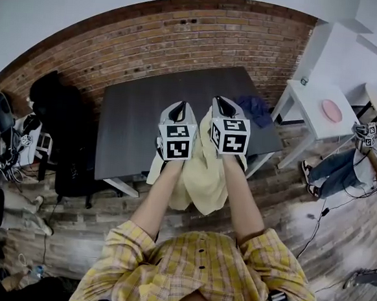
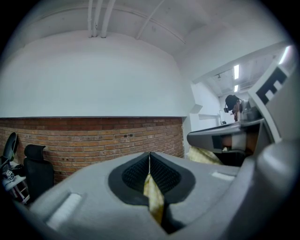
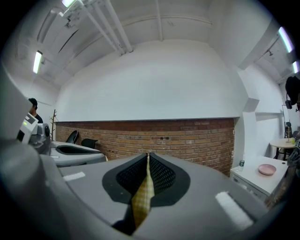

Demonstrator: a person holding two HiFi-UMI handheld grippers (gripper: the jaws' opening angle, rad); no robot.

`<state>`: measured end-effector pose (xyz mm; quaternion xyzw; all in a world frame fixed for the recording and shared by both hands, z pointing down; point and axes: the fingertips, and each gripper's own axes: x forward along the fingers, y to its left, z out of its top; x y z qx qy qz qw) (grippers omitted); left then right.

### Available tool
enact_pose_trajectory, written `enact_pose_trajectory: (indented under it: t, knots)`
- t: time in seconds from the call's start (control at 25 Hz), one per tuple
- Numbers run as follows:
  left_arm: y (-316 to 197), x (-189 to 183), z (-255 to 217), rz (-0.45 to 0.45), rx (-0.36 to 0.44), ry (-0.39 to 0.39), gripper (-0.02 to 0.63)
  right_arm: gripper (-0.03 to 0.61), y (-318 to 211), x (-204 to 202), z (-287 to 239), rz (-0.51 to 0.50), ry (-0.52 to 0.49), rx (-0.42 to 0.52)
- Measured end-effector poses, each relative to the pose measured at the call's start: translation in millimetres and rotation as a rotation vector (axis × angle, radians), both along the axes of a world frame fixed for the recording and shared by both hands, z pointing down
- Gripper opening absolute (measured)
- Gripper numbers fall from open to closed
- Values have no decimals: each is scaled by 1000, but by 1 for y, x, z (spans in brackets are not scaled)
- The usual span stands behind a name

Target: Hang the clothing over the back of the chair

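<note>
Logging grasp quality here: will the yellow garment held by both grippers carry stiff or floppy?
Likely floppy: the yellow garment sags in folds below the left gripper and right gripper. Probably light, since thin pinched edges alone hold it up. It might swing when moved.

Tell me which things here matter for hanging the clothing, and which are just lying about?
In the job: yellow garment, left gripper and right gripper shut on it, black chair.
Lying about: blue cloth, dark table, pink plate, white side table.
</note>
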<state>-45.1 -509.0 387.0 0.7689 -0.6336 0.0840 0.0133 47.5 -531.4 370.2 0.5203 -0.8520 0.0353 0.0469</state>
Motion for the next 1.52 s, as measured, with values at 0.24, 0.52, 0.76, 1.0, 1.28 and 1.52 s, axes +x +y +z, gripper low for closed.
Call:
enact_pose_trajectory:
  t: [0.24,0.52,0.76,1.0,1.28,1.52]
  knots:
    - [0,0,7,-2,-10,1,5,21,-1,2,7,6,-6,-14]
    - [0,-4,13,-2,-29,17,5,26,-3,0,14,-4,5,-45]
    - [0,-3,10,4,-20,21,38,43,-3,0,15,-8,4,-47]
    - [1,-3,12,4,-22,22,38,54,-2,-1,13,-7,7,-32]
    - [7,-1,7,13,-11,30,38,55,2,-2,9,-9,12,-17]
    - [9,1,2,19,9,32,37,40,5,-3,2,-14,15,11]
